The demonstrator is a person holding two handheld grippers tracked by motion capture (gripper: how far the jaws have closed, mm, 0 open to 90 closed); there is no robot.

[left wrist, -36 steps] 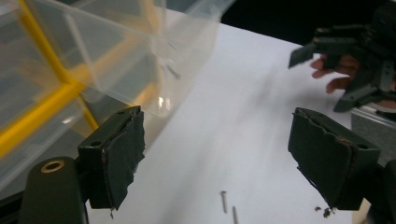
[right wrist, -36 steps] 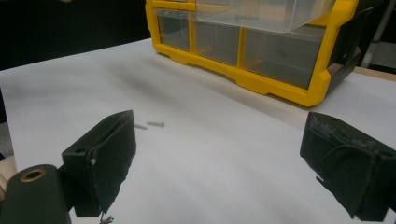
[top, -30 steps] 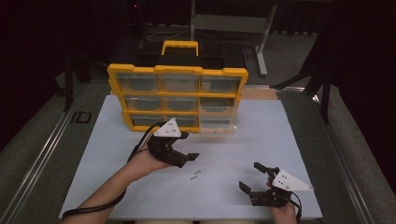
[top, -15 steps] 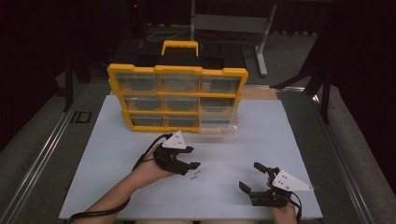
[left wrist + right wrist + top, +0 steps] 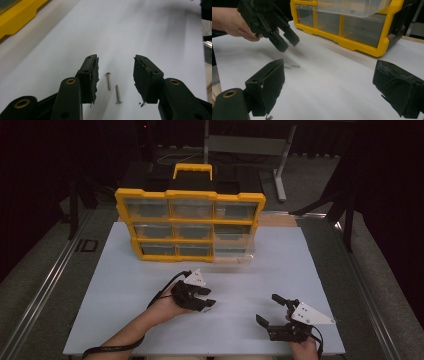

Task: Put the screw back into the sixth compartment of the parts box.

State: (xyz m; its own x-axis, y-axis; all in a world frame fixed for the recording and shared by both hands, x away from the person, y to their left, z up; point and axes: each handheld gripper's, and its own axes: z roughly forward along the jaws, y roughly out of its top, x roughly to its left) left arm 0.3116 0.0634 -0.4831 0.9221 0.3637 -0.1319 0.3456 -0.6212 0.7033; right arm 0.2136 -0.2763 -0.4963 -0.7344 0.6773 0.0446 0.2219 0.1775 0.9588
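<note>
White table (image 5: 125, 290) | left tongs (image 5: 115, 75) gaping above two screws (image 5: 113, 86)

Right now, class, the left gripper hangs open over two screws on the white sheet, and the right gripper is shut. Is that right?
Not quite. The right gripper is open: the right gripper view shows its two jaws standing wide apart. The rest holds: in the left gripper view the left gripper is open over two screws lying on the white sheet.
</note>
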